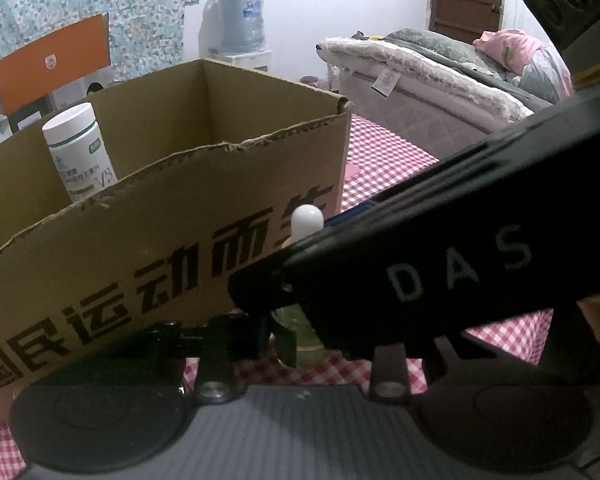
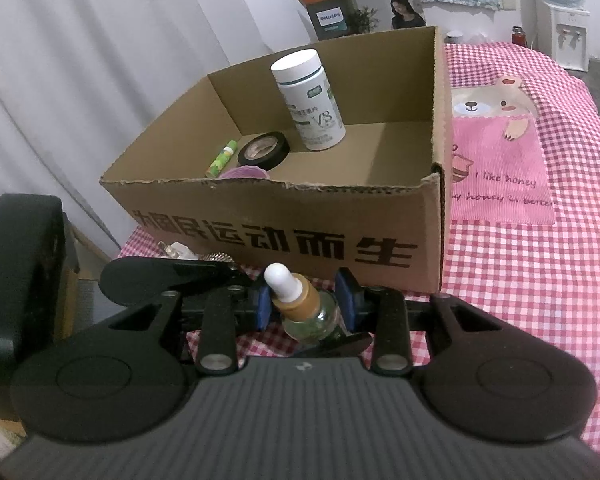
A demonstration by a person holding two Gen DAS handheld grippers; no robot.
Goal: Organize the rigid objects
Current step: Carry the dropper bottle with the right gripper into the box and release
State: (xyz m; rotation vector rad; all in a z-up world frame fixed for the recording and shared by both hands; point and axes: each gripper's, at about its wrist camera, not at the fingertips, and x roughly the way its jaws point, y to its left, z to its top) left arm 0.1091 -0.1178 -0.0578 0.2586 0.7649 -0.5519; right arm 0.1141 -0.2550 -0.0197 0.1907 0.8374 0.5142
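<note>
A small glass dropper bottle [image 2: 300, 312] with a white bulb, a tan collar and greenish contents tilts just above the checked cloth in front of the cardboard box [image 2: 300, 216]. My right gripper [image 2: 305, 306] is shut on it, a blue pad on each side. From the left, my left gripper [image 1: 284, 336] closes around the bottle's base; one black finger [image 2: 342, 340] lies under the glass. In the left wrist view the right gripper's black body [image 1: 420, 272] hides most of the bottle [image 1: 300, 328], leaving the white bulb and some green glass.
Inside the box stand a white pill bottle [image 2: 310, 100], a black tape roll [image 2: 263, 150], a green tube [image 2: 222, 158] and a purple item [image 2: 246, 172]. A white plug [image 2: 178, 251] lies left of the box. A pink bear mat [image 2: 500, 160] lies to the right. A bed [image 1: 420, 76] stands beyond.
</note>
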